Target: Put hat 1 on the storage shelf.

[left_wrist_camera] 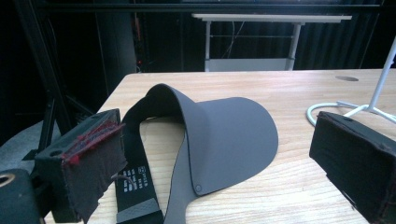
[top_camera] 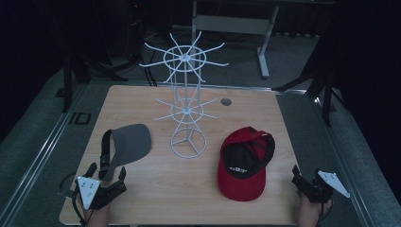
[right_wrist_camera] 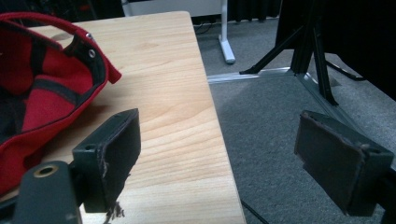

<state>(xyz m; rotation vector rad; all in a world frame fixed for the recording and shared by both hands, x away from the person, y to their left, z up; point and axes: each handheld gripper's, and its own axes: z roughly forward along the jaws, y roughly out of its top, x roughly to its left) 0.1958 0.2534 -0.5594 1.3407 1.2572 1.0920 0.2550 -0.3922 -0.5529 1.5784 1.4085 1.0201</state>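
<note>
Between the grey visor (top_camera: pixel 128 143) and red cap (top_camera: pixel 246 163) stands a white wire rack (top_camera: pixel 187 101). Left gripper (top_camera: pixel 106 175) gapes wide by the visor. Right gripper (top_camera: pixel 299 181) gapes too, holding nothing.

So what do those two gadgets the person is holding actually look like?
Both are black. The left gripper carries a grey three-cornered plate on top, as does the right gripper. Each ends in two blocky black jaws faced with dark pads; the left gripper's pad is frayed, with red threads. Thin dark cables trail behind.
</note>
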